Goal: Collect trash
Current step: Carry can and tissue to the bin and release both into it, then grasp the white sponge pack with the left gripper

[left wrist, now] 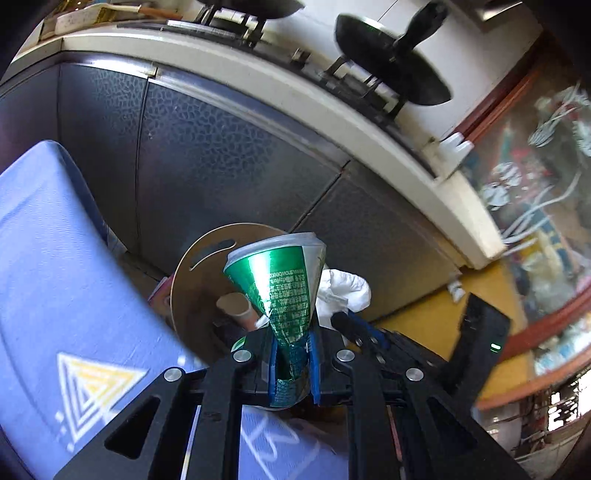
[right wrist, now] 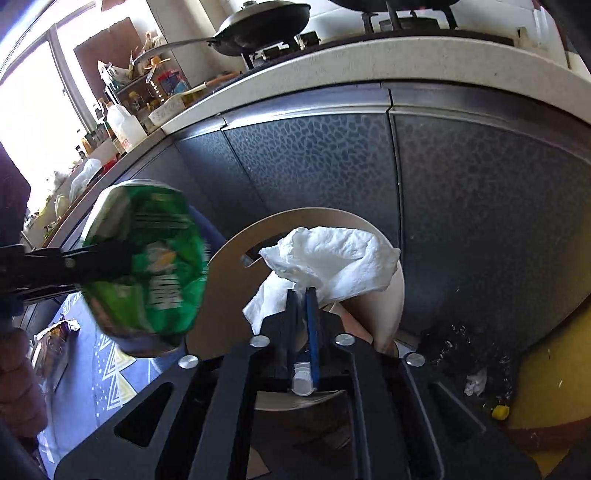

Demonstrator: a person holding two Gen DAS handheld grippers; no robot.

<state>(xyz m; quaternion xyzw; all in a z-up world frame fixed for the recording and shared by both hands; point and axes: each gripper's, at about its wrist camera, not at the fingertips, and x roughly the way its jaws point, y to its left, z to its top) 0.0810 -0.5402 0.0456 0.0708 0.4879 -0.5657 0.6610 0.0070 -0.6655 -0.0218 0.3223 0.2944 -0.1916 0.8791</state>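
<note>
My left gripper point(left wrist: 291, 354) is shut on a crushed green can point(left wrist: 284, 284), pinched at its middle and held in the air; the can also shows at the left of the right wrist view point(right wrist: 147, 269). My right gripper point(right wrist: 301, 295) is shut on a crumpled white tissue point(right wrist: 332, 258), which also shows in the left wrist view point(left wrist: 347, 291) just right of the can. Both hang in front of a round tan bin lid point(left wrist: 199, 273), seen again behind the tissue in the right wrist view point(right wrist: 229, 284). A paper cup point(left wrist: 236, 306) lies below the can.
Dark patterned cabinet doors point(right wrist: 332, 155) stand under a white counter edge point(right wrist: 332, 70) with pans on a stove point(right wrist: 266, 22). A blue patterned cloth point(left wrist: 55, 277) lies left. The yellow floor point(right wrist: 535, 387) at right holds a black bag point(right wrist: 461, 347) and a yellow cap point(right wrist: 500, 411).
</note>
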